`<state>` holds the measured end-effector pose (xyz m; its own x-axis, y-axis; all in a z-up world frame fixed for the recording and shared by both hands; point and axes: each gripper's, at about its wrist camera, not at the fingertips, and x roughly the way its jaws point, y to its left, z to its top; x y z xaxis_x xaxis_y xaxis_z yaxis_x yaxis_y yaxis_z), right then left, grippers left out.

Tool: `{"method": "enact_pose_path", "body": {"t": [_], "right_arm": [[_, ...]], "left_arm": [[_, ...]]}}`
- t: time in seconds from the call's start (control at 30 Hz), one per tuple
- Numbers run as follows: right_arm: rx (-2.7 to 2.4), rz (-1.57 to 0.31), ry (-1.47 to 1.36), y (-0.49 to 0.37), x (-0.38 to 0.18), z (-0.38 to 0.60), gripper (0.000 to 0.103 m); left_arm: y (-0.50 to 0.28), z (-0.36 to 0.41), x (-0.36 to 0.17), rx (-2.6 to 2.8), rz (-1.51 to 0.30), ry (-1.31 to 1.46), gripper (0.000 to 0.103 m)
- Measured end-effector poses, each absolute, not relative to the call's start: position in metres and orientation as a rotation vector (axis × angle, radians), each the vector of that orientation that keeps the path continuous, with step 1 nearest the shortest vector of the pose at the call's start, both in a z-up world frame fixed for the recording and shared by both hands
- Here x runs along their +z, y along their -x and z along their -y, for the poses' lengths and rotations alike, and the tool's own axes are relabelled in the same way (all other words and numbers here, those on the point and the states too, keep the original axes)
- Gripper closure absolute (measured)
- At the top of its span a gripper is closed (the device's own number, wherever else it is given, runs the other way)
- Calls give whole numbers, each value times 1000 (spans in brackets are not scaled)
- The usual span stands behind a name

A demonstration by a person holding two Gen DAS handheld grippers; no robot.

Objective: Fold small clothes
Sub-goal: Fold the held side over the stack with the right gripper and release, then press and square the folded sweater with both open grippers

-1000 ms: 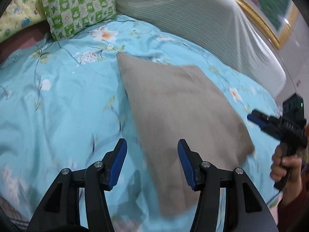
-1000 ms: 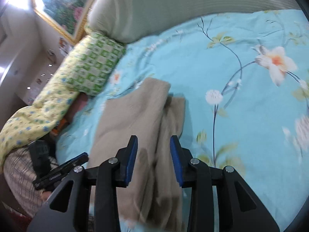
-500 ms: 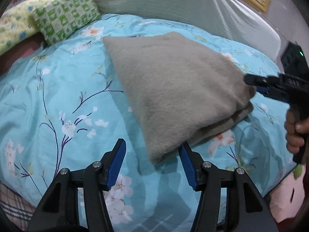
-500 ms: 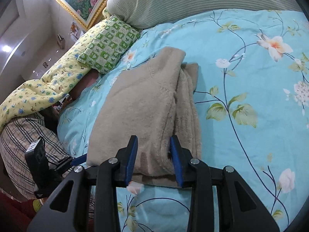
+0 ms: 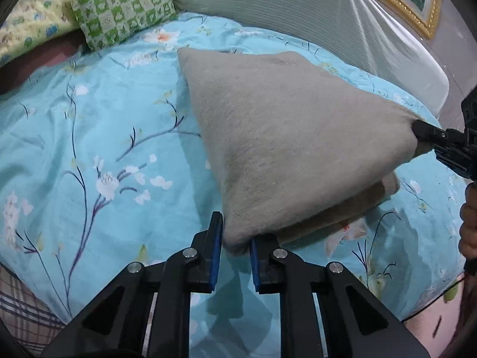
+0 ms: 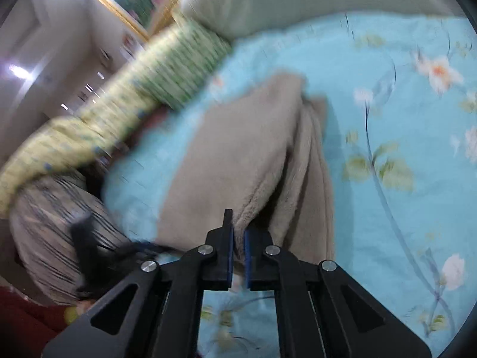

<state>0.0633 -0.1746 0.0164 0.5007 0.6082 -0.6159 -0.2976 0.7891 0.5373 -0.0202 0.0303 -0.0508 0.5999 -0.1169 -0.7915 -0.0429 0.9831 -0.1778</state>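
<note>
One beige garment [image 5: 286, 149] lies on one floral blue bedspread [image 5: 89, 149]. Two grippers, left [image 5: 234, 247] and right [image 6: 237, 249], meet it. One green checked pillow [image 5: 119, 3], one yellow quilt [image 5: 26, 24] and one gold-framed picture [image 5: 411, 3] line the bed's far side.

No text, label, brand, number or sign can be read in either view; the right wrist view is blurred.

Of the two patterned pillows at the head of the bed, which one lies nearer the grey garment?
The green checked pillow; its corner reaches toward the grey garment, while the yellow flowered pillow lies beyond it at the far left.
</note>
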Motion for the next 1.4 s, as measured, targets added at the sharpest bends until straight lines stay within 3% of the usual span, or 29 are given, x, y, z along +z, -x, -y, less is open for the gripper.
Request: {"method": "enact_pose_path", "body": {"t": [0.27,0.7,1.0,1.07,1.23,1.4], "right_arm": [[431,-1055,-344,-64,-55,188,98],[390,-1054,-377,-52,-39,190,94],[329,-915,-423,-60,13,196,83],[379,-908,-418,-78,18,183,83],[452,-918,-386,-130,14,142,83],[392,-953,-349,-143,-13,137,83]], "left_arm": [[20,-32,-58,-57,-962,199,86],[39,-52,-20,-119,-920,221,83],[-6,-62,17,-174,-830,298,81],[-28,-56,22,-209,-811,298,74],[-81,-49,11,-270,-846,360,73],[-78,-36,-19,-306,-882,340,74]]}}
